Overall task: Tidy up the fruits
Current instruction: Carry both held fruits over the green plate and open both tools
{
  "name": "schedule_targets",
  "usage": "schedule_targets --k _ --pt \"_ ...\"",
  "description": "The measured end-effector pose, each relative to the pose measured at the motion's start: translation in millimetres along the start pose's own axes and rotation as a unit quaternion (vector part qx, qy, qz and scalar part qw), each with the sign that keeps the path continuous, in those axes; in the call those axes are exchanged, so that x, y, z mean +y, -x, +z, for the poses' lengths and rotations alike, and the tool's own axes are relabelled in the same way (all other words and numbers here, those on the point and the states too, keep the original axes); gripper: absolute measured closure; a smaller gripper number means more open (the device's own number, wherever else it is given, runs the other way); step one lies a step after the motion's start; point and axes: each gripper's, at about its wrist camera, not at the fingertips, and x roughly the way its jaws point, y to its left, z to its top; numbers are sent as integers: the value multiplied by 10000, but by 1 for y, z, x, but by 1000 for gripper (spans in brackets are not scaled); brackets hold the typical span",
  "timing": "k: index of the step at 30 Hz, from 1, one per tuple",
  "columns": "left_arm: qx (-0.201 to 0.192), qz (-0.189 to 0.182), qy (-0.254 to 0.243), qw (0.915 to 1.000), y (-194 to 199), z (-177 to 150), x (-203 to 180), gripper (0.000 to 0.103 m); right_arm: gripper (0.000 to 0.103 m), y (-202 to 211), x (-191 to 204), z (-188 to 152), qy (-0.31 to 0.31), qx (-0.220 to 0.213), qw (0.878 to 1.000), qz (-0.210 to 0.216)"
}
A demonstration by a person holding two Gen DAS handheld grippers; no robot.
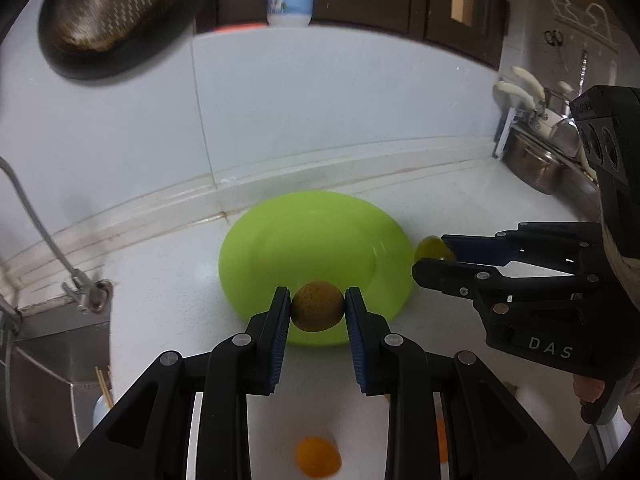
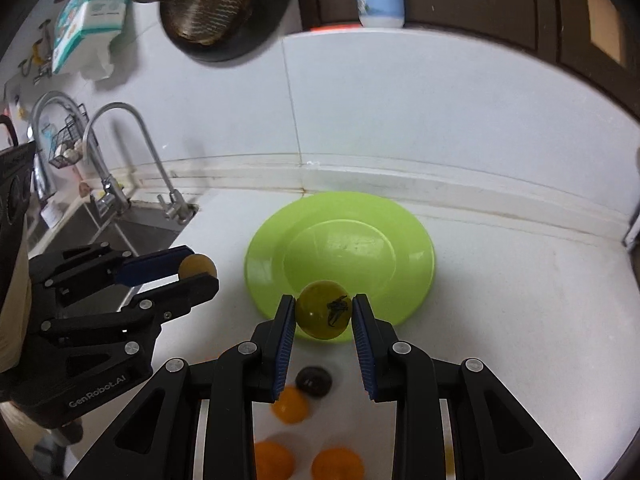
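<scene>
A speckled brownish fruit (image 1: 318, 306) is gripped by the left gripper (image 1: 318, 308), and a yellow-green fruit (image 2: 324, 310), perhaps a tomato, by the right gripper (image 2: 324, 314), both at the near rim of the green plate (image 1: 280, 240).

Plate (image 2: 416, 240) lies on counter (image 2: 520, 300), sink (image 2: 132, 224) to its left

The green plate (image 2: 416, 264) sits mid-frame with its dish bare, open from above. White counter (image 2: 500, 300) to the plate's right is free as far as the wall ledge. At lower frame, 3 orange fruits (image 2: 291, 399) and a dark round thing (image 2: 314, 381) crowd the near counter. At left, the faucet (image 2: 120, 152) and sink (image 2: 132, 232) block passage. The left tool (image 2: 199, 272) stands beside the plate's left rim.
</scene>
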Motion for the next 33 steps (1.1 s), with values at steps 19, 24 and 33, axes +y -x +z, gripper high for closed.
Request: schedule_targets --k 19,24,33 --pt "846 -68 22 9964 -80 -2 8 75 73 -84 -29 6 172 796 9965 184" --pt "796 83 12 9968 -78 -4 8 63 72 -89 -30 4 187 840 9960 223" --pt "418 367 33 9984 -35 -9 3 48 62 -57 -30 0 126 472 9988 5"
